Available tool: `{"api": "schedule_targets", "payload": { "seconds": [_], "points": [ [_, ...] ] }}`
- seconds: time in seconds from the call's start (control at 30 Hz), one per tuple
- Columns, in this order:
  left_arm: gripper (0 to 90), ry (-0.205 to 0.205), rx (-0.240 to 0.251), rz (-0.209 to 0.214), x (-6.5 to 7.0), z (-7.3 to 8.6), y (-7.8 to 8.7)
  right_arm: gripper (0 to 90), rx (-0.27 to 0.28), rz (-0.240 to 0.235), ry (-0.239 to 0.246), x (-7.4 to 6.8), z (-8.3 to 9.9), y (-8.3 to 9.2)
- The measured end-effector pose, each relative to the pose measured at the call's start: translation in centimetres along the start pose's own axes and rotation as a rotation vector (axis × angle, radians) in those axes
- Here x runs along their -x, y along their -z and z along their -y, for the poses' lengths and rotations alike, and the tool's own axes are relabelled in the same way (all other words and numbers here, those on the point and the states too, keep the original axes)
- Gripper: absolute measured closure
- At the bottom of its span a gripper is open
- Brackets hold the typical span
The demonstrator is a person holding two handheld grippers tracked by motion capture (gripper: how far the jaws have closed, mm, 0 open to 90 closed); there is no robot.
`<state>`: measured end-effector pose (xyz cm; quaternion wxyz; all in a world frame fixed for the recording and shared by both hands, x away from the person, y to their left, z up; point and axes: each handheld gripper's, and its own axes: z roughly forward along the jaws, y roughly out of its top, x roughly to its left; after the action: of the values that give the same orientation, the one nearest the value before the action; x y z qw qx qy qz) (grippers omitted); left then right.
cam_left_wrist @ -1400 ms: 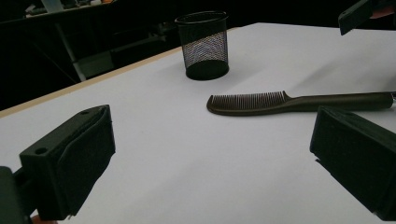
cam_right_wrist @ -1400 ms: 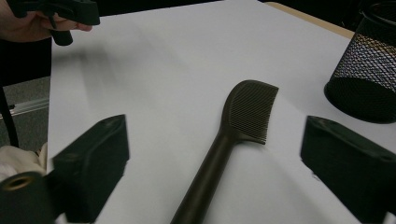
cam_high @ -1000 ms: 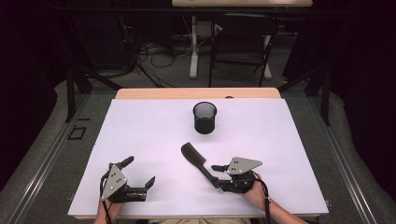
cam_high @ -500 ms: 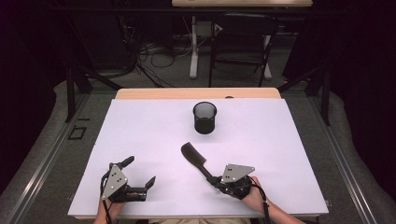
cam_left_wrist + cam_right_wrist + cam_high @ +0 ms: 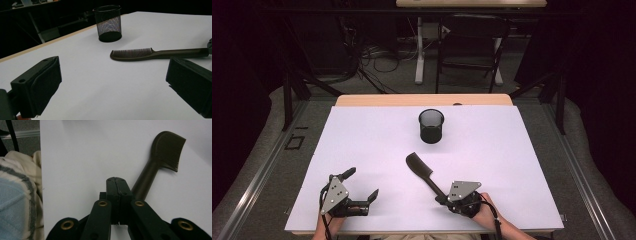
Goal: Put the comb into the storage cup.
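A dark comb (image 5: pixel 419 169) lies flat on the white table (image 5: pixel 492 150), teeth end away from me, handle slanting toward my right gripper (image 5: pixel 441 199). In the right gripper view that gripper (image 5: pixel 117 180) is shut, pad against pad, and the comb (image 5: pixel 166 150) handle runs out from behind its right jaw; nothing shows between the pads. My left gripper (image 5: pixel 362 183) rests open at the near left of the table. The left gripper view has its gripper (image 5: pixel 112 85) with wide-apart jaws, and the comb (image 5: pixel 155 53) lying beyond them.
A black mesh cup (image 5: pixel 431 126) stands upright at the middle back of the table, also seen as the mesh cup (image 5: pixel 108 23) past the comb. A person's sleeve (image 5: pixel 17 195) sits at the table's near edge. Chairs and cables lie beyond the far edge.
My right gripper has closed its jaws and shifted a little left, up to the comb's handle end. The comb, the cup and my left gripper have stayed put.
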<state>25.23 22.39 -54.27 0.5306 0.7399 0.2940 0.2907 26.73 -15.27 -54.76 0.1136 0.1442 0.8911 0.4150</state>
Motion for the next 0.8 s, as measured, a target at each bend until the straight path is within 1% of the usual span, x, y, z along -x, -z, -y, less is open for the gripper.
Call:
{"api": "schedule_targets", "payload": {
  "seconds": [0.1, 0.13, 0.2, 0.23, 0.27, 0.53, 0.57, 0.63, 0.67, 0.77, 0.8],
  "points": [
    [0.2, 0.007, 0.000, -0.002, -0.08, 0.03, -0.08, 90.0, -0.020, 0.002, 0.008, 0.08, 0.13, 0.01],
    [0.3, 0.005, -0.003, -0.001, -0.10, 0.03, -0.10, 90.0, -0.020, 0.004, 0.001, 0.06, 0.18, -0.01],
    [0.3, 0.006, -0.005, -0.001, -0.04, 0.03, -0.17, 90.0, -0.021, 0.004, 0.004, 0.17, 0.24, -0.03],
    [0.2, 0.001, -0.007, 0.000, 0.00, 0.02, -0.17, 90.0, -0.037, 0.006, -0.007, 0.24, 0.35, -0.05],
    [0.3, 0.001, -0.007, 0.000, 0.00, 0.02, -0.17, 90.0, -0.043, 0.009, -0.006, 0.27, 0.39, -0.07],
    [0.3, -0.003, -0.004, -0.004, -0.08, 0.01, -0.02, 90.0, -0.056, 0.030, 0.002, 0.48, 0.43, 0.02],
    [0.3, 0.000, -0.003, -0.006, -0.09, 0.02, -0.01, 90.0, -0.053, 0.034, -0.006, 0.49, 0.47, 0.02],
    [0.3, 0.001, -0.004, -0.006, -0.12, 0.02, -0.01, 90.0, -0.057, 0.038, -0.008, 0.64, 0.55, 0.03],
    [0.3, 0.003, -0.004, -0.007, -0.10, 0.02, 0.00, 90.0, -0.066, 0.041, -0.015, 0.67, 0.58, 0.09],
    [0.3, 0.000, -0.005, -0.003, -0.16, 0.04, 0.02, 90.0, -0.067, 0.052, -0.011, 0.90, 0.65, 0.21],
    [0.3, 0.005, -0.005, -0.005, -0.19, 0.07, -0.05, 90.0, -0.065, 0.056, -0.014, 0.97, 0.66, 0.23]
  ]
}}
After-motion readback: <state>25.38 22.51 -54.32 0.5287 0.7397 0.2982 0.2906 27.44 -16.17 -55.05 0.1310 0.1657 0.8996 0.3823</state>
